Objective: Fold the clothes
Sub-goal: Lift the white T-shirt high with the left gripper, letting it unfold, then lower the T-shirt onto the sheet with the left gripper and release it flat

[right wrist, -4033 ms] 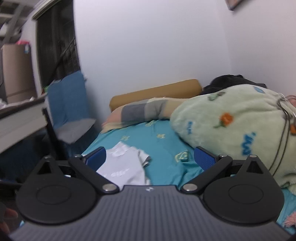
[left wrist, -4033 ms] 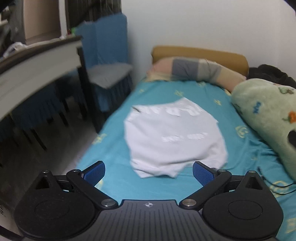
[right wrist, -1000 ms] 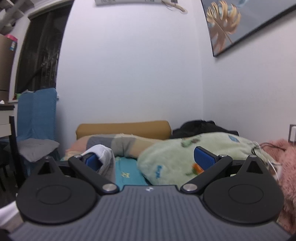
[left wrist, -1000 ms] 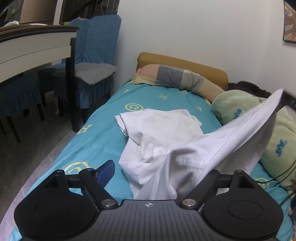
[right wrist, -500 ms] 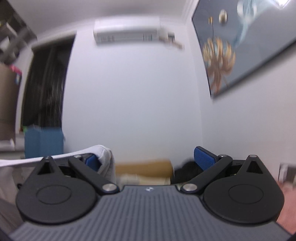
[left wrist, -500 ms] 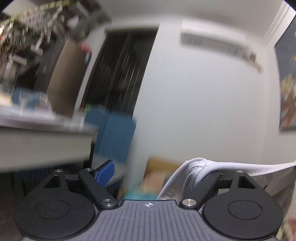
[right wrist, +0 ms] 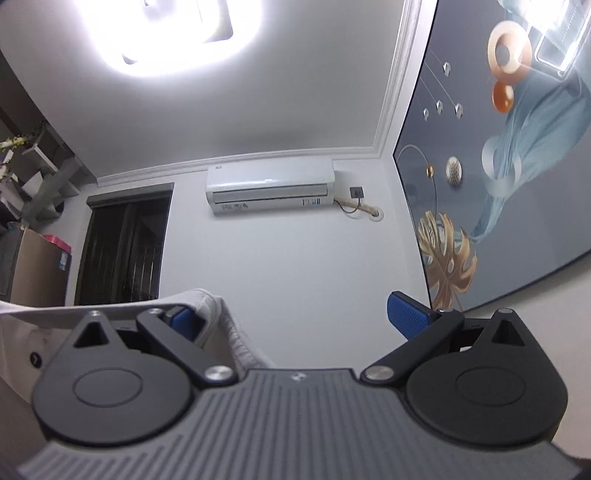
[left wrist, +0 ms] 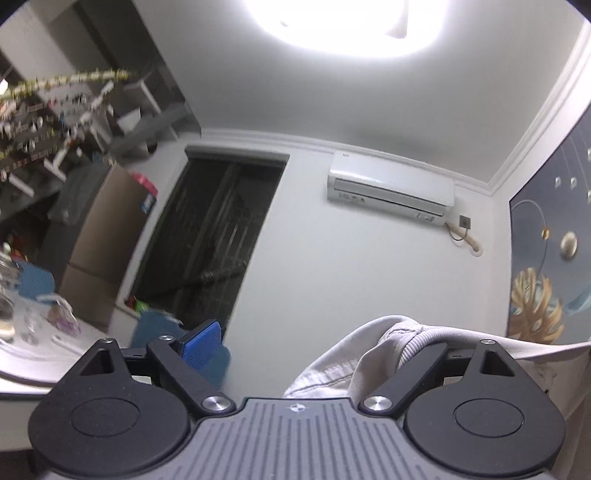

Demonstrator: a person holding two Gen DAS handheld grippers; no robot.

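ceiling light (right wrist: 177,33) lit | air conditioner (right wrist: 269,188) on white wall | dark doorway (left wrist: 218,236)

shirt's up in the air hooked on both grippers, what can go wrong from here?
1. The white shirt only drapes over one finger of the left gripper; its jaws are opening and nothing pinches the cloth, so it could slide off.
2. Same on the right gripper: the fabric wraps one finger and the jaws stand wide apart.
3. Both cameras look at the ceiling light and air conditioner; the bed is out of view, so laying the shirt flat is blind.
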